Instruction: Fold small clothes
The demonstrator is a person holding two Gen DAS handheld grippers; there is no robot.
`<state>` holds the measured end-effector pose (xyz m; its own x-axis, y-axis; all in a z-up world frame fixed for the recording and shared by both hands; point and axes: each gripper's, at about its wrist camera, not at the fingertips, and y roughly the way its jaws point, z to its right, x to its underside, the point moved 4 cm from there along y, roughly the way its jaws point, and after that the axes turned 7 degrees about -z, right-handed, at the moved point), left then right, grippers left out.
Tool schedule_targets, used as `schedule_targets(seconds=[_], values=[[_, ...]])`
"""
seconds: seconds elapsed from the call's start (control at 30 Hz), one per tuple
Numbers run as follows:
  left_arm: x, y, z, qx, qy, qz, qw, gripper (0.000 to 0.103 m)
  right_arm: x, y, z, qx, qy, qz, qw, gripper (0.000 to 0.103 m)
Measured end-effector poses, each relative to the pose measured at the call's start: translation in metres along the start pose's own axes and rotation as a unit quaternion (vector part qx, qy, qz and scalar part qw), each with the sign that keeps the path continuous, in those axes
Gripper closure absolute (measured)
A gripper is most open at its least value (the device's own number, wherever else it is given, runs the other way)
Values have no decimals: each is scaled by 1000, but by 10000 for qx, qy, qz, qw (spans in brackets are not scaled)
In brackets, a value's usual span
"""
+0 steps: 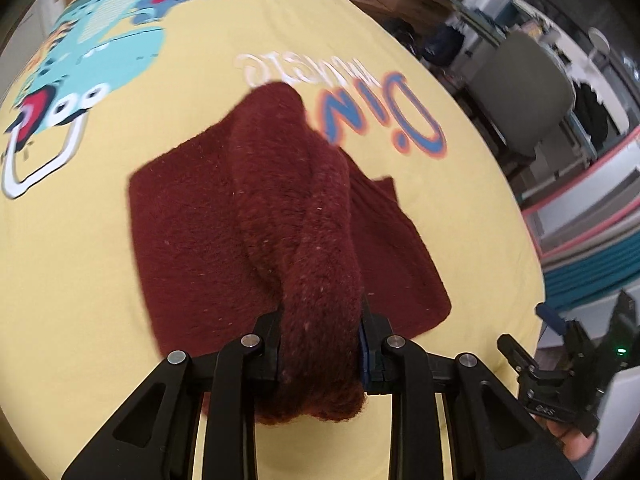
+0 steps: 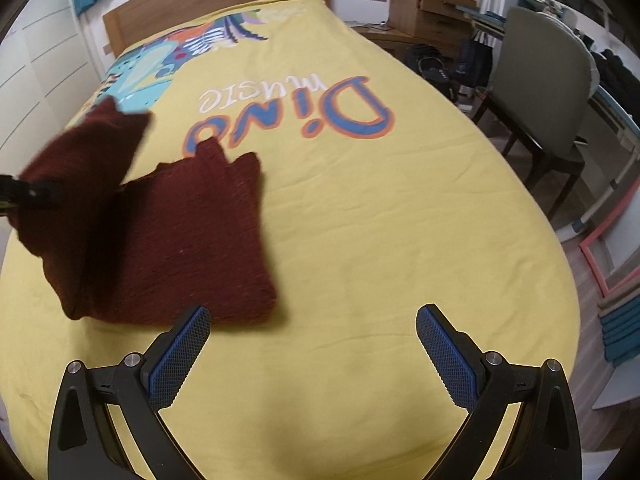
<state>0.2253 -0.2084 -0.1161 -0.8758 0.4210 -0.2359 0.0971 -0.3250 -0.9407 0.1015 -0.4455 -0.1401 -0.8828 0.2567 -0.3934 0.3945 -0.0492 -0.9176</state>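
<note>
The left claw (image 1: 320, 344) is right at the front of its own view, clenched on a thick bunch of the dark red knitted sweater (image 1: 224, 240). The bunch bulges out fat between the 2 black fingers and hangs a little below them. From there a fuzzy fold rises up and away, while the rest of the sweater lies flat on the yellow bedsheet (image 1: 120, 128).

The right claw (image 2: 312, 332) is released, with its 2 blue pads (image 2: 180, 354) spread wide and nothing between them. It hangs above bare sheet, just beside the sweater's near corner.

The sweater sits on the left part of the bed in the right view, near the big blue "Dino" word (image 2: 304, 120). 1 side is lifted by the left claw and the other side stays down.

The sweater looks soft, floppy and light. It sags and bends wherever it is not held, so it will not keep a shape by itself. The fuzzy wool looks grippy, not slippery, and it will not break.

A good place to hold it is likely an edge or a corner, pinching only 1 or 2 layers. A fat bunch like this one may make a lumpy fold. The free right claw could take the near corner so the side lifts evenly.
</note>
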Motion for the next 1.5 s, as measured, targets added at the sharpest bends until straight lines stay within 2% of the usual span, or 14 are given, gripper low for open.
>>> schedule_targets(seconds=[0.1, 0.3, 0.33, 0.47, 0.6, 0.67, 0.73, 0.8, 0.93, 1.03, 1.17, 1.33, 1.4, 1.5], values=[[0, 31, 17, -349, 87, -91, 9993, 81, 2, 5, 9, 40, 82, -75, 9999, 0], [6, 63, 23, -945, 73, -211, 9953, 78, 10, 19, 16, 66, 108, -306, 9995, 0], [6, 63, 23, -996, 74, -201, 9948, 74, 11, 20, 16, 61, 118, -325, 9994, 0], [4, 65, 27, -1123, 95, -205, 9934, 70, 14, 25, 15, 36, 148, -391, 9991, 0], [6, 61, 28, -1123, 10, -233, 9934, 64, 13, 24, 13, 47, 107, -394, 9992, 0], [6, 56, 28, -1117, 33, -247, 9934, 54, 13, 22, 12, 61, 81, -390, 9992, 0], [7, 46, 27, -997, 18, -221, 9948, 23, 12, 20, 10, 74, 56, -381, 9992, 0], [11, 35, 25, -894, 23, -200, 9958, 12, 11, 19, 8, 92, 19, -373, 9993, 0], [16, 11, 15, -847, 37, -119, 9963, 1, 8, 16, 3, 107, -47, -356, 9993, 0], [19, -11, 3, -568, -89, 5, 9983, 1, 3, 13, -6, 93, -91, -326, 9994, 0], [25, -46, -25, -487, -287, 327, 9979, 1, -9, 8, -25, -34, -289, -294, 9991, 0], [39, -64, -66, -746, -512, 390, 9951, 1, -39, -2, -59, -99, -670, -237, 9974, 0], [47, -59, -83, -958, -567, 340, 9932, 1, -55, -4, -74, -228, -749, -278, 9965, 0], [60, -46, -101, -1054, -692, 191, 9918, 1, -81, -2, -101, -473, -840, -424, 9944, 0]])
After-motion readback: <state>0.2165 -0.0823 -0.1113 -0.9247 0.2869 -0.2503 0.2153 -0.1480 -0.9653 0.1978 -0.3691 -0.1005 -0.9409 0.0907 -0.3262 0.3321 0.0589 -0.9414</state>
